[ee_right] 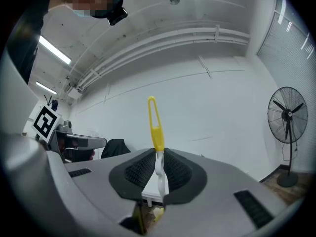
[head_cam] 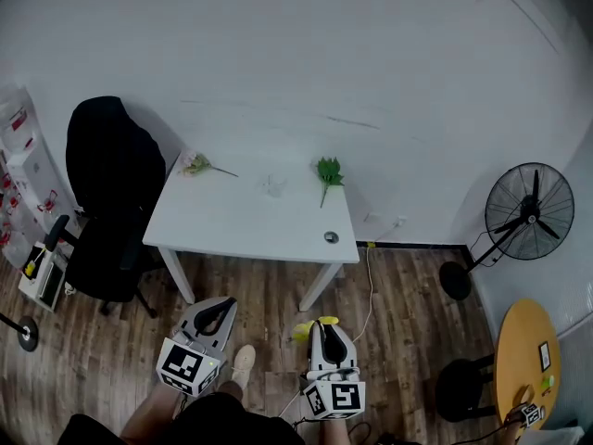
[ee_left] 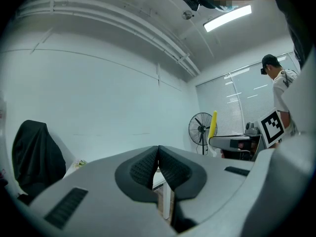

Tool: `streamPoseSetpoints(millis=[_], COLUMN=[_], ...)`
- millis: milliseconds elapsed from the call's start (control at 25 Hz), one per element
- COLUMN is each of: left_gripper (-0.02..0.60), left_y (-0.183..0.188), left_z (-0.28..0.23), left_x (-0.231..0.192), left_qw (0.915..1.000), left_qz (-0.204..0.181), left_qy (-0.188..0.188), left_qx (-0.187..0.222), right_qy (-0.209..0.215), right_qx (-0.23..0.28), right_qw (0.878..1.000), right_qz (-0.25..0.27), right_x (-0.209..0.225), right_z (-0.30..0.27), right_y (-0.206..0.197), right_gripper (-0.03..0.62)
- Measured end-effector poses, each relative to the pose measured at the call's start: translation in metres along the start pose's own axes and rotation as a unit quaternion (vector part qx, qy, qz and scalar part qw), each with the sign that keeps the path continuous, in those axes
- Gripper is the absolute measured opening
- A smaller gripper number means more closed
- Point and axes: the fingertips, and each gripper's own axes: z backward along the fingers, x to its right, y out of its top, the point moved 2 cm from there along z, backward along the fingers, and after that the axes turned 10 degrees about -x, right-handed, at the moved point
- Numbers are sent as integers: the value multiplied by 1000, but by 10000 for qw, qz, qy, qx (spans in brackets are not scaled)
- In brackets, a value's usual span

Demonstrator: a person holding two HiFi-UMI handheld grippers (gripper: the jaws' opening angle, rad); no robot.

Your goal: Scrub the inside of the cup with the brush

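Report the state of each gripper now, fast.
Left gripper: shut, nothing between its jaws.
Right gripper: shut on the brush, gripped by its yellow-and-white handle.

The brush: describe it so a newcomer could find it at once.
In front of the white table, two grippers hang over the floor. The brush is clamped in the right gripper. Its yellow loop handle marks it out; the left gripper holds nothing.

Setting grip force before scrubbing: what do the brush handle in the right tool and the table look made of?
Brush handle, clamped in the right tool: smooth glossy yellow loop on a white stem, moulded look, likely plastic. Table: even matte white top and legs, probably painted wood or laminate, unclear which.
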Motion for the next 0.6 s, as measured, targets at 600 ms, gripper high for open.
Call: streamPoseSetpoints(millis=[600], left_gripper=[23], left_y=[21], left_z=[-191], left_x=[-123], left_qw=[9989], left_qz=[218], left_qy=[-294], left_qx=[-305], right_qy=[-186], right_qx=[-314], right_qw=[9993], right_qz=[-107], right_x=[74], right_z=[-203], right_y=[26], right_gripper=[68])
